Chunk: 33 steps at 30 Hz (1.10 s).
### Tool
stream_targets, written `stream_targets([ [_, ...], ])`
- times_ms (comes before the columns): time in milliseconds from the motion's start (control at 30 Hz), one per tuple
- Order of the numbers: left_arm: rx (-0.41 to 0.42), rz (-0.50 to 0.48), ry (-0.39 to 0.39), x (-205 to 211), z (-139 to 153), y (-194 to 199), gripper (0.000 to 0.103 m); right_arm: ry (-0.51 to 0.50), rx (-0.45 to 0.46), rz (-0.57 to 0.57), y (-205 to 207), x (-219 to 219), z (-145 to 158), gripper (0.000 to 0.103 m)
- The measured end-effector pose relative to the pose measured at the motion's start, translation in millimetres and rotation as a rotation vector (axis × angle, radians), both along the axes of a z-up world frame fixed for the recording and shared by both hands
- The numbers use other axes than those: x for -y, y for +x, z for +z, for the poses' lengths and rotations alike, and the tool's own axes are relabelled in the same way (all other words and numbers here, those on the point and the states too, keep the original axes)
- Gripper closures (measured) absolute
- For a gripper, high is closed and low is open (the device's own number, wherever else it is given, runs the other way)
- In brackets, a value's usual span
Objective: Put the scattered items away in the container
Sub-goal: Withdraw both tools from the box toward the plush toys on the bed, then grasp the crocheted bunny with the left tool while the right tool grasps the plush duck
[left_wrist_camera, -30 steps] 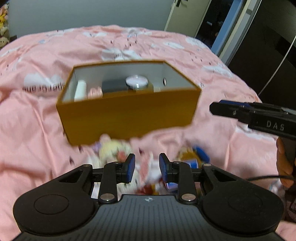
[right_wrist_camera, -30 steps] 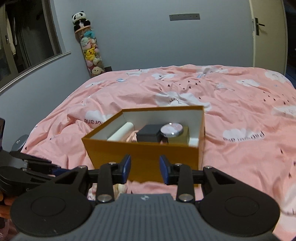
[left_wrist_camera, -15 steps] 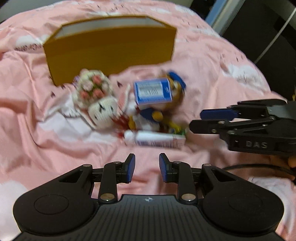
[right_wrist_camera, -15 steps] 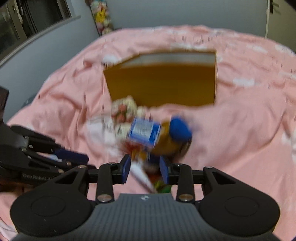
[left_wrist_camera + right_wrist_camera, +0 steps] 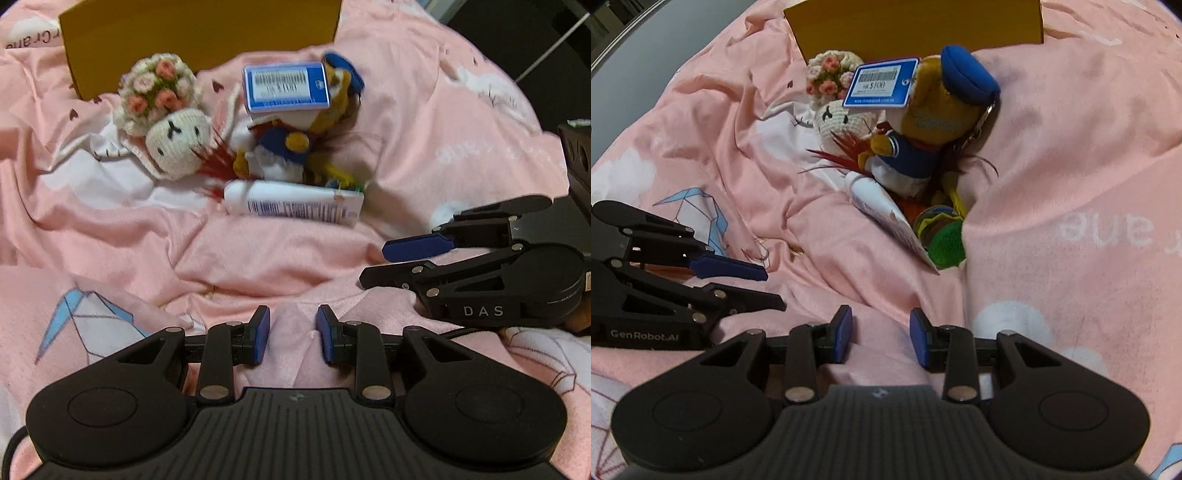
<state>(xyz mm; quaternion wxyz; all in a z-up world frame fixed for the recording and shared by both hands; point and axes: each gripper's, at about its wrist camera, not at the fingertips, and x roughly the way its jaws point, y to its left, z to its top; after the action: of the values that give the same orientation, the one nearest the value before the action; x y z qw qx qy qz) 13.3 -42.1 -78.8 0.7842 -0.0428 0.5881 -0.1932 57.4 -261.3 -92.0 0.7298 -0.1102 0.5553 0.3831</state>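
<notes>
Scattered items lie in a pile on the pink bedding in front of the orange box (image 5: 199,33) (image 5: 916,26). There is a crochet bunny (image 5: 173,142) (image 5: 842,118) with a flower bouquet (image 5: 159,88). Beside it sits a duck plush (image 5: 291,140) (image 5: 931,122) in a blue hat, with a blue price tag (image 5: 286,86) (image 5: 882,83). A white tube (image 5: 291,205) (image 5: 882,210) and a green crochet piece (image 5: 945,240) lie nearest. My left gripper (image 5: 291,334) (image 5: 774,290) is open over bare bedding, short of the tube. My right gripper (image 5: 881,339) (image 5: 373,264) is open too, holding nothing.
The pink duvet (image 5: 110,240) is creased and folds up around the pile. The box's inside is hidden from both views. Dark furniture (image 5: 517,44) stands beyond the bed's right edge. A grey wall (image 5: 646,40) rises at the far left.
Both grippers have tipped downward and sunk toward the bed. The box has slid to the top of both views and the pile has come into sight. Jaw gaps are unchanged.
</notes>
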Motion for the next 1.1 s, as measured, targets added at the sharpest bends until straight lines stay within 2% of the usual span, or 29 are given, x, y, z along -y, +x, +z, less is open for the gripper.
stream_targets([
  [200,0.123,0.112,0.024,-17.5,14.4,12.6,0.068,0.124,0.105,-0.061,10.9,4.2,17.7,0.065],
  [300,0.160,0.184,0.008,-29.9,17.1,24.4,0.067,0.168,0.131,-0.100,23.7,0.5,21.2,0.064],
  [367,0.186,0.222,-0.003,-35.7,19.4,31.9,0.062,0.191,0.122,-0.134,33.9,-2.4,18.1,0.060],
  [433,0.204,0.250,-0.010,-39.1,19.7,40.0,0.050,0.218,0.104,-0.168,45.9,-6.6,13.6,0.057],
  [467,0.211,0.262,-0.016,-40.0,19.3,44.6,0.049,0.222,0.097,-0.176,49.5,-9.4,13.4,0.056],
  [533,0.212,0.285,-0.035,-41.9,16.8,53.7,0.047,0.217,0.094,-0.184,55.6,-17.8,12.5,0.053],
  [600,0.209,0.317,-0.048,-45.0,12.8,62.0,0.046,0.200,0.102,-0.197,61.9,-25.8,9.3,0.045],
  [833,0.163,0.400,-0.082,-58.4,-5.8,89.6,0.046,0.192,0.089,-0.237,82.7,-36.8,-3.7,0.045],
  [1100,0.142,0.436,-0.069,-54.8,-28.2,110.2,0.043,0.169,0.106,-0.229,100.1,-49.6,-15.8,0.046],
])
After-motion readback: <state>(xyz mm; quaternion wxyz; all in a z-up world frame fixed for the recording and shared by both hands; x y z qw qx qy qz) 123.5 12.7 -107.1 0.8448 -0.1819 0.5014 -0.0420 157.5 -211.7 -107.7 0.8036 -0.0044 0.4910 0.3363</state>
